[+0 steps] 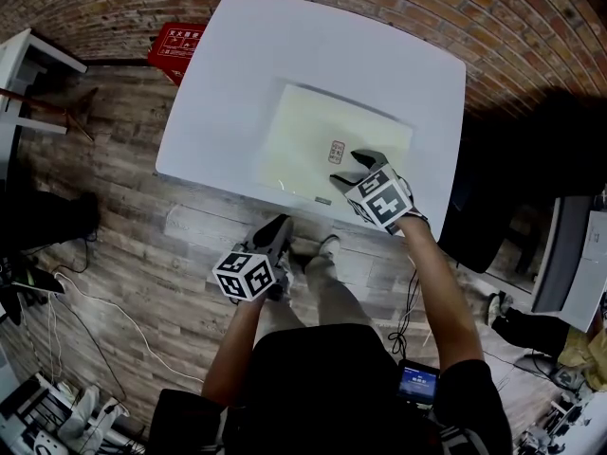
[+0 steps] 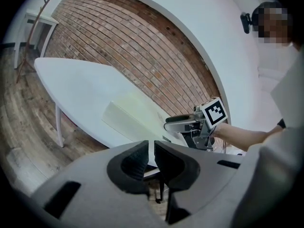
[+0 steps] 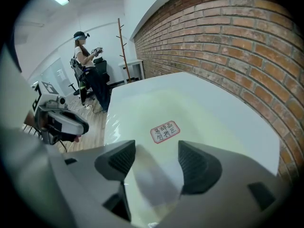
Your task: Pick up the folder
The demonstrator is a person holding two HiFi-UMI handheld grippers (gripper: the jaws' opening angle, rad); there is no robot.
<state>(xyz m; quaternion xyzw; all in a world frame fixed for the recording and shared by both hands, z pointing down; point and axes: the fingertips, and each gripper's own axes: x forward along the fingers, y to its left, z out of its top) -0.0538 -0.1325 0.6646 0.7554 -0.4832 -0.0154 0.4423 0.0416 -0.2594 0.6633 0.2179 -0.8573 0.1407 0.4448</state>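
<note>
Pale folder (image 1: 322,145) on white table (image 1: 237,83), red-framed Chinese label (image 1: 337,151), characters unclear

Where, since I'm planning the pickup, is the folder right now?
In the head view the folder lies flat on the white table, near its front edge, with the right gripper over it.

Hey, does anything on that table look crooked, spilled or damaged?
Nothing stands out. The folder lies flat on the white table, roughly square with its edges, with no spill or visible damage.
</note>
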